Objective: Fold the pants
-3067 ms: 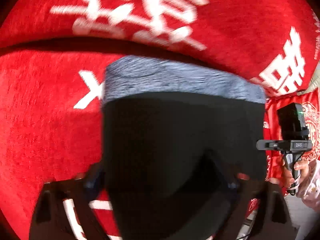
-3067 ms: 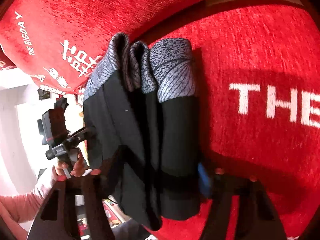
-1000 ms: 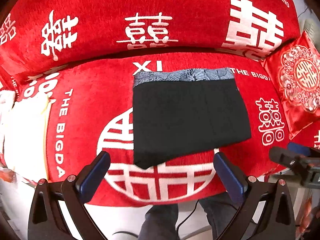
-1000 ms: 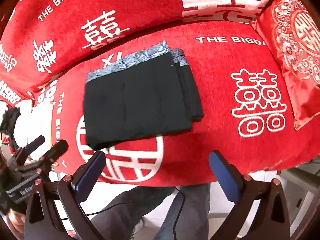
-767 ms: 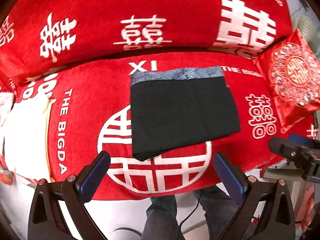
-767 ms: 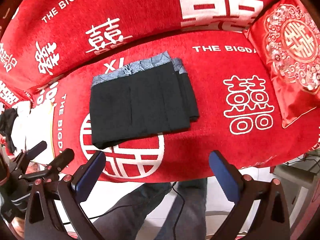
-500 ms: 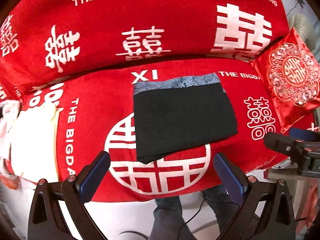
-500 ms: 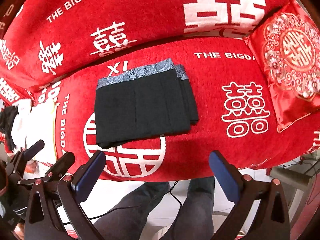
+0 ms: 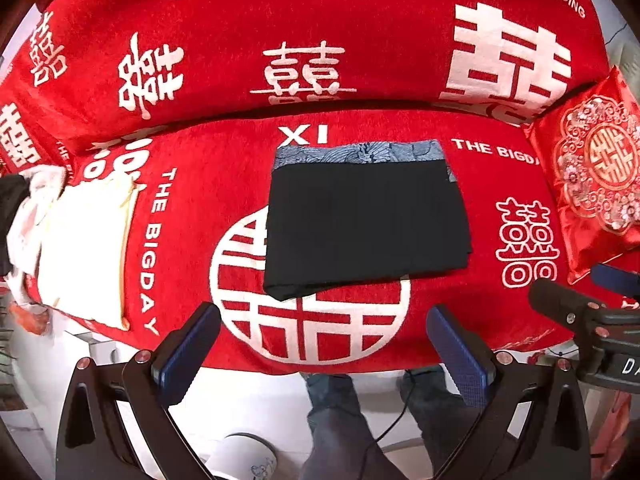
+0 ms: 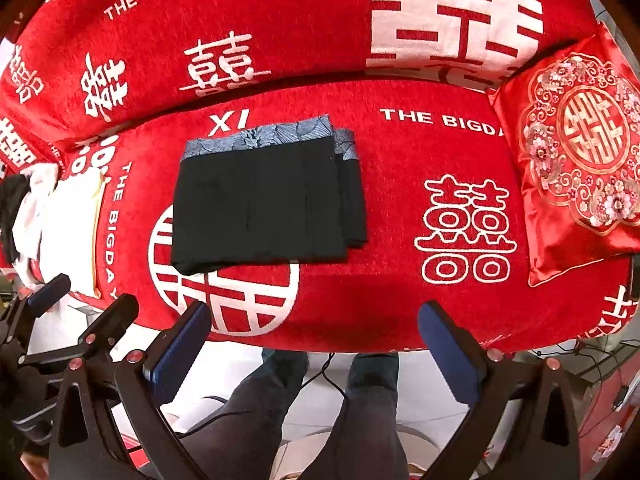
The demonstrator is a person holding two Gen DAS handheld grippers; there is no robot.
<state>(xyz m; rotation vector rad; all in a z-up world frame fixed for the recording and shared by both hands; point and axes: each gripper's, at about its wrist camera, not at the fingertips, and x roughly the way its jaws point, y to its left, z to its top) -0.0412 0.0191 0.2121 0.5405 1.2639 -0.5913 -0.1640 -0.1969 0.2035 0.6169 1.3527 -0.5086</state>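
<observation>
Both grippers, left (image 9: pixel 322 342) & right (image 10: pixel 314 338), wide open, empty, off the sofa (image 9: pixel 440 320). Pants (image 9: pixel 366 220) lie folded; right view shows stacked side layers.

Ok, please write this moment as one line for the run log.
pants: folded, flat on sofa seat | left gripper: open, empty | right gripper: open, empty | contact: none

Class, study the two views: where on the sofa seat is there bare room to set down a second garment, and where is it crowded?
Bare: the strip between the folded pants and the embroidered cushion, and the seat's front edge below the pants. Crowded: the left end, where a white pile lies, and the centre under the pants.
</observation>
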